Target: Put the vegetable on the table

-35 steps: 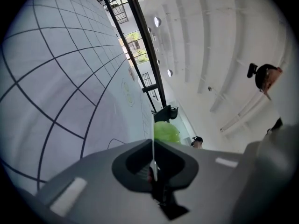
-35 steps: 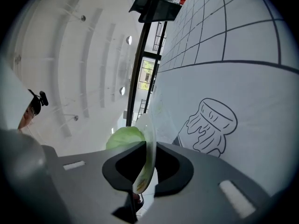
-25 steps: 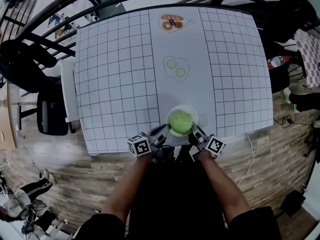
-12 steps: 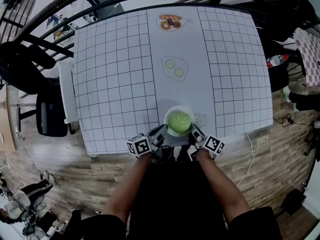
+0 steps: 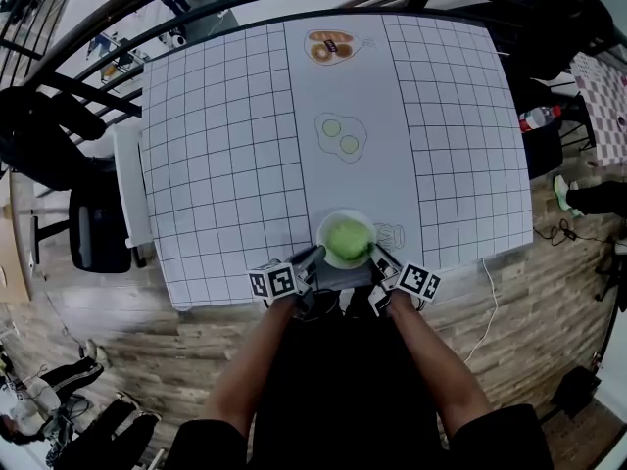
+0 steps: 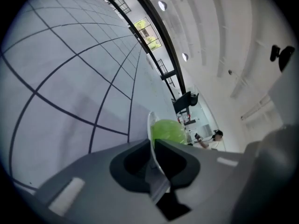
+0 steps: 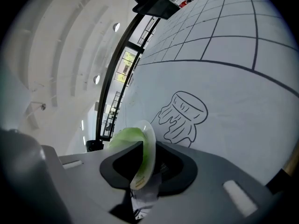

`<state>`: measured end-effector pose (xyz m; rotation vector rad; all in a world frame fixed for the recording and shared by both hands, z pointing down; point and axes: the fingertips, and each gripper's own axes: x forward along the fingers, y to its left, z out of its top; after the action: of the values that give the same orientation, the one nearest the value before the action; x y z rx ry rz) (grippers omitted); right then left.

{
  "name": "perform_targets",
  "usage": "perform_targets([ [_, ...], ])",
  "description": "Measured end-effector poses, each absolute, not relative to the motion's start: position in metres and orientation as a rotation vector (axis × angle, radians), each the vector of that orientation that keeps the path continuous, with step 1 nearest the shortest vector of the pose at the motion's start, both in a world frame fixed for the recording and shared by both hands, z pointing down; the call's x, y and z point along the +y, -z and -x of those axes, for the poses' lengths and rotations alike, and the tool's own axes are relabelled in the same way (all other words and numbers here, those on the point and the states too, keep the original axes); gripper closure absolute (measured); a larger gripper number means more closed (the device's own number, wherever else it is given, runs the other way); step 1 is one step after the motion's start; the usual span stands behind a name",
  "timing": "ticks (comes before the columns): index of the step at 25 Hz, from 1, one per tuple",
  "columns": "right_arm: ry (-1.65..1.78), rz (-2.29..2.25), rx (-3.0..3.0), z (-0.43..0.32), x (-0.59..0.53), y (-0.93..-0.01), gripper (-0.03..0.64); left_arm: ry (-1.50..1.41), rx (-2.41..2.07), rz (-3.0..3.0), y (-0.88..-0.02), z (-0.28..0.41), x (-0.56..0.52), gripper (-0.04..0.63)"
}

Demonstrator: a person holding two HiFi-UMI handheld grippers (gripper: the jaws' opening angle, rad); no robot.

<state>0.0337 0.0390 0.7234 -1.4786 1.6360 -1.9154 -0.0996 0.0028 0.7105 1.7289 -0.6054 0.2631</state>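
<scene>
A round green vegetable lies on a white plate at the near edge of the gridded table. My left gripper holds the plate's left rim and my right gripper its right rim. In the left gripper view the thin plate rim runs between the jaws of the left gripper, with the vegetable beyond; these jaws have just been opening and still hug the rim. In the right gripper view the right gripper is shut on the plate rim beside the vegetable.
A jar drawing lies on the table sheet right of the plate, also seen as a jar drawing in the right gripper view. Further along the sheet are a sliced-rounds drawing and a pastry drawing. A dark chair stands left of the table.
Both grippers have come down a little with the plate toward the table top. The plate has drifted slightly left in the head view.
</scene>
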Motion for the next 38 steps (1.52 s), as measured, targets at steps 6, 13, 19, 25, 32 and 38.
perform_targets([
  [6,1.863,1.635,1.625,-0.049,0.045,-0.722,0.533,-0.365,-0.628,-1.700,-0.720,0.101,0.007,0.561],
  [13,1.783,1.679,1.636,-0.069,0.036,-0.711,0.535,-0.434,-0.664,-1.754,-0.714,0.097,0.008,0.452],
  [19,1.701,1.711,1.578,-0.078,0.030,-0.695,0.537,-0.491,-0.743,-1.831,-0.703,0.120,-0.002,0.390],
  [25,1.669,1.715,1.631,-0.070,0.033,-0.665,0.535,-0.486,-0.836,-1.983,-0.659,0.143,-0.018,0.390],
  [32,1.605,1.742,1.819,-0.049,0.033,-0.611,0.535,-0.348,-0.969,-2.122,-0.594,0.150,-0.028,0.447],
  [38,1.490,1.783,1.867,-0.057,0.031,-0.553,0.557,-0.192,-1.161,-2.217,-0.526,0.161,-0.027,0.531],
])
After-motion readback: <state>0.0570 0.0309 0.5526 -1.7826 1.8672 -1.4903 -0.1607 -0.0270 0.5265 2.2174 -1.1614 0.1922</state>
